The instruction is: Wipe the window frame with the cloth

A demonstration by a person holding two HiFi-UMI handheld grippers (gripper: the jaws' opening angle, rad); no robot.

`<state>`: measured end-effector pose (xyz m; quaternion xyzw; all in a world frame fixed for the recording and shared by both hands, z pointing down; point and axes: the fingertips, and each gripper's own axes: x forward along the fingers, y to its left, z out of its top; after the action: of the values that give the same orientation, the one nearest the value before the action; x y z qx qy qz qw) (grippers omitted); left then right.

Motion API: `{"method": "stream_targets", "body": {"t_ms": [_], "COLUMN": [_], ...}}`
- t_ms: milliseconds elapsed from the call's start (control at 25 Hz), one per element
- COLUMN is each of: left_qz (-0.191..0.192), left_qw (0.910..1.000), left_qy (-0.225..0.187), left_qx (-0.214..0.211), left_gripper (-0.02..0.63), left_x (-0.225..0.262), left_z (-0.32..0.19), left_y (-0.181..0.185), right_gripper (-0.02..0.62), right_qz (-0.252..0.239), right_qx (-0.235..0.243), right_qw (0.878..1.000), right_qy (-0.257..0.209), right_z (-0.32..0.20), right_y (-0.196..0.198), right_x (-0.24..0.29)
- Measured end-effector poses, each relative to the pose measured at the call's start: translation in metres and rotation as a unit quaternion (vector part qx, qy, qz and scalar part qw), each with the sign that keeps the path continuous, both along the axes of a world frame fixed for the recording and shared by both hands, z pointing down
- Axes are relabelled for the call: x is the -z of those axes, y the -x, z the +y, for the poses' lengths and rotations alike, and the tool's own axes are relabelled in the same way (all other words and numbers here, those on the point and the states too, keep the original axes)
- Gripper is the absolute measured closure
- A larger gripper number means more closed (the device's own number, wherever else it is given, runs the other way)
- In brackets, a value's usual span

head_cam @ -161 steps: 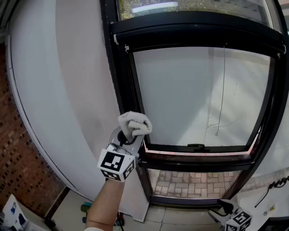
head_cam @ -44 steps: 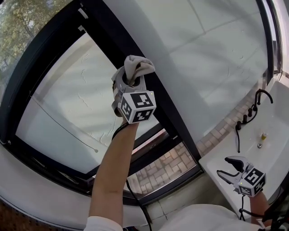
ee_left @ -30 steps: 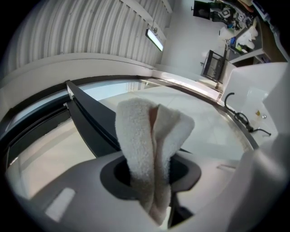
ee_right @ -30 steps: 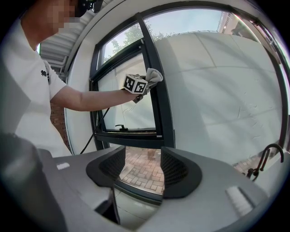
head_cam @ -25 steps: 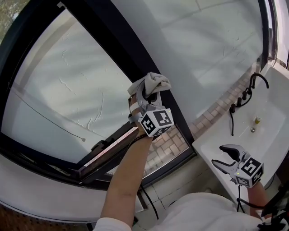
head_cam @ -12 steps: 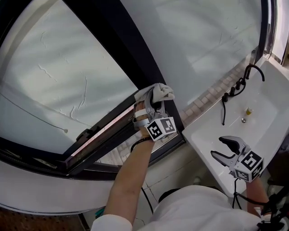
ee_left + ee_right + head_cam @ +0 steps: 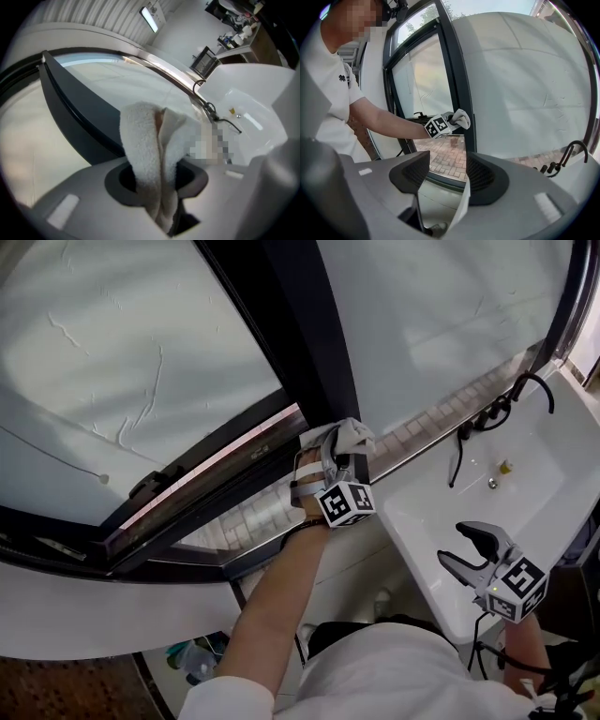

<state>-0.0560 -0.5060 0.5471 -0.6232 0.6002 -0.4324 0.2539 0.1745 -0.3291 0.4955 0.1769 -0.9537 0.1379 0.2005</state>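
Note:
A dark window frame (image 7: 302, 343) runs as a broad upright between two pale panes. My left gripper (image 7: 341, 452) is shut on a bunched white cloth (image 7: 353, 435) and presses it against the lower end of that upright, where it meets the bottom rail. In the left gripper view the cloth (image 7: 152, 150) fills the gap between the jaws, with the dark frame (image 7: 77, 117) just behind. My right gripper (image 7: 458, 547) hangs open and empty over the sink, well off the frame. From the right gripper view I see the cloth (image 7: 461, 117) on the frame (image 7: 457, 70).
A white sink (image 7: 539, 465) with a black faucet (image 7: 530, 387) sits at the right under the window. A pale tiled ledge (image 7: 248, 514) lies beyond the lower pane. A window handle (image 7: 148, 487) sits on the bottom rail. A person's arm (image 7: 272, 606) reaches up to the frame.
The left gripper has slid the cloth down the frame's upright from the upper part to its lower end. The right gripper stays open by the sink.

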Motion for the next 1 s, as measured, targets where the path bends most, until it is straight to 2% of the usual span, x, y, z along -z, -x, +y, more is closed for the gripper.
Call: {"method": "stream_targets", "body": {"t_ms": [200,400,640,1000], "left_qz": [0.024,0.002,-0.032,-0.050], "left_qw": [0.9997,1.0000,0.9995,0.9984], "left_qy": [-0.004,0.004,0.002,0.015], "left_qx": [0.000,-0.005,0.003,0.021], "left_gripper": [0.468,0.468,0.468,0.468], "left_x": [-0.002,-0.009,-0.017,-0.020], "left_z": [0.000,0.011,0.046,0.109], "left_y": [-0.004,0.003,0.038,0.109], "right_gripper": [0.348,0.348,0.348,0.348], "right_qz": [0.015,0.019,0.014,0.013], "right_qx": [0.007,0.023,0.048,0.099], "right_qw": [1.000,1.000,0.999,0.995], "right_qy": [0.006,0.009,-0.005,-0.012], "right_z": [-0.002,0.000,0.011,0.051], "right_y": [0.006,0.020,0.048,0.126], "right_x": [-0.003,-0.002,-0.012,-0.009]}}
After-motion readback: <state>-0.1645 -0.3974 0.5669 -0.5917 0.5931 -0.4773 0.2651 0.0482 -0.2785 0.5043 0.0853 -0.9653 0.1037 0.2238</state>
